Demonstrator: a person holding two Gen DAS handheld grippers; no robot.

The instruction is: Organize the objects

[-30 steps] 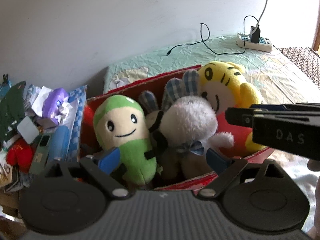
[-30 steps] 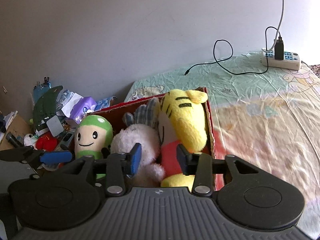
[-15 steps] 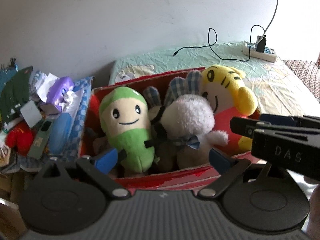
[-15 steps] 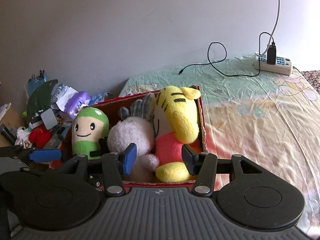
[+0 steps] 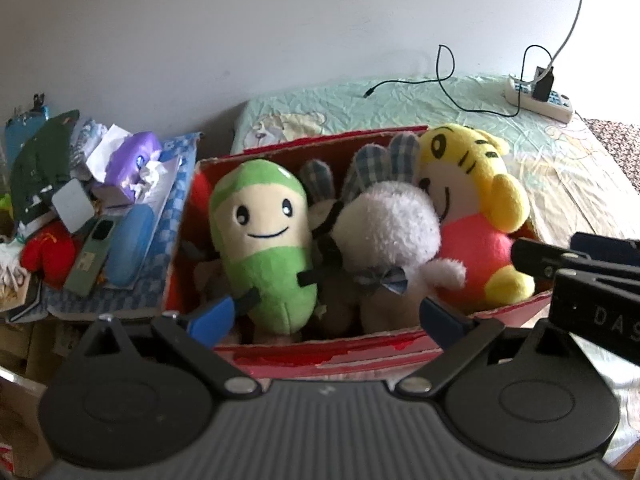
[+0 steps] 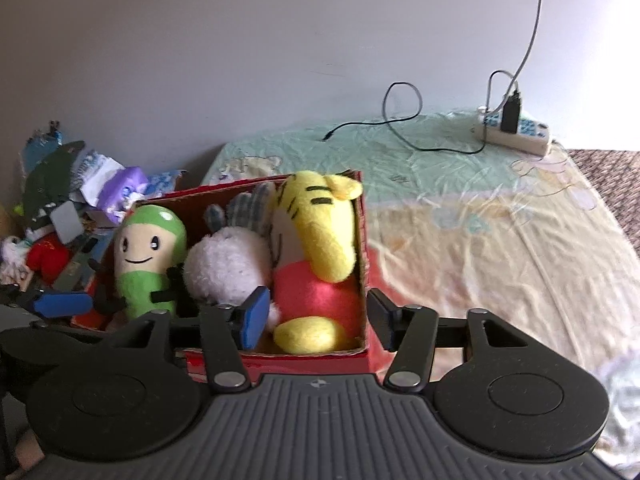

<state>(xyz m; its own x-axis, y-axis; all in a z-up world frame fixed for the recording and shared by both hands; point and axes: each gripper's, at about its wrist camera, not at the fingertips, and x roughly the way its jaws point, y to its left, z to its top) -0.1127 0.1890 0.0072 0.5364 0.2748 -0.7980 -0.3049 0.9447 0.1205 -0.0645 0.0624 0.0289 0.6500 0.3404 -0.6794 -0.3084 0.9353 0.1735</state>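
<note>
A red cardboard box (image 5: 332,354) (image 6: 370,344) stands on the bed and holds a green plush (image 5: 262,236) (image 6: 148,252), a white fluffy plush (image 5: 388,236) (image 6: 228,264) and a yellow tiger plush (image 5: 472,204) (image 6: 320,240). My left gripper (image 5: 324,318) is open and empty, just in front of the box's near wall. My right gripper (image 6: 316,316) is open and empty, its fingers either side of the box's right corner by the tiger. The right gripper also shows at the right edge of the left wrist view (image 5: 580,264).
A pile of clutter (image 5: 92,208) (image 6: 68,216) lies left of the box: tissue pack, phone, blue case, red item. A power strip (image 5: 538,98) (image 6: 516,136) with cables sits at the back of the bed. The sheet (image 6: 480,240) stretches to the right.
Both grippers have pulled back from the box, so it looks farther off. The right gripper's fingers have opened wider. The plush toys have not moved.
</note>
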